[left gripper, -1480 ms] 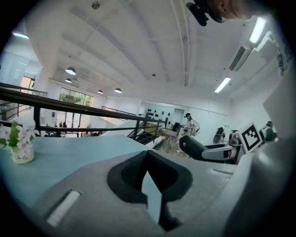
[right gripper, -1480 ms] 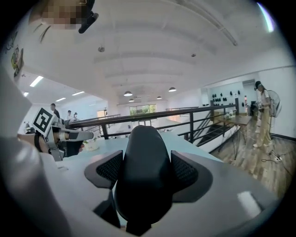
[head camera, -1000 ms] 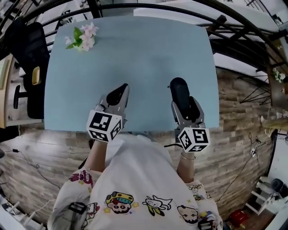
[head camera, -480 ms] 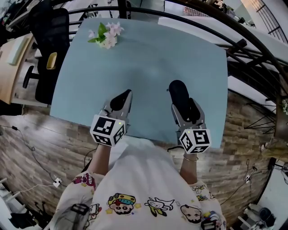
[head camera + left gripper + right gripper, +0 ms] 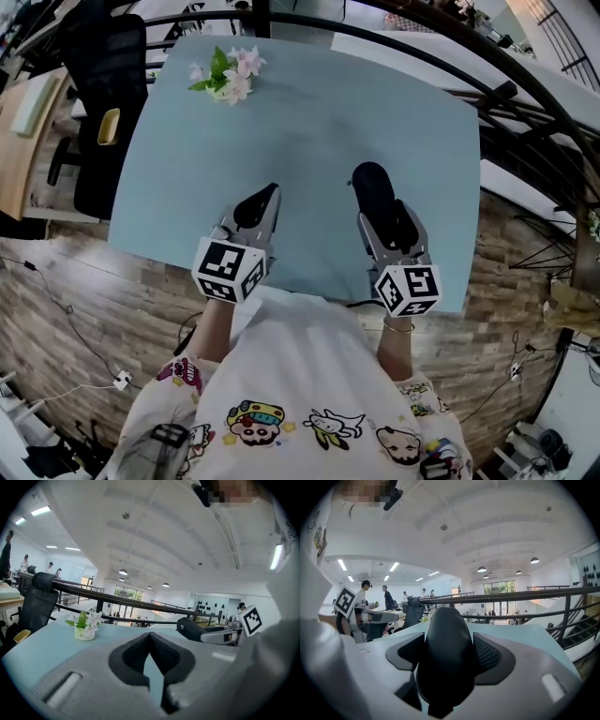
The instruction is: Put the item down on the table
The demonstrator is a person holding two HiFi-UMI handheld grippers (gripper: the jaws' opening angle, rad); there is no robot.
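A black, rounded, oblong item (image 5: pixel 371 187) sits between the jaws of my right gripper (image 5: pixel 379 208), which is shut on it over the near right part of the light blue table (image 5: pixel 319 112). In the right gripper view the item (image 5: pixel 444 639) fills the gap between the two pads of the right gripper (image 5: pixel 445 656) and sticks out past them. Whether it touches the tabletop I cannot tell. My left gripper (image 5: pixel 262 199) hovers over the near left part of the table, its jaws closed tip to tip on nothing (image 5: pixel 150 637).
A small white pot of pale flowers (image 5: pixel 228 75) stands at the table's far left corner, also in the left gripper view (image 5: pixel 85 626). A black office chair (image 5: pixel 98 103) is left of the table, and dark railings (image 5: pixel 487 94) curve behind and to the right.
The head view has shifted, so the table sits differently in frame. Both grippers keep about the same places over the near edge, and the black item stays gripped.
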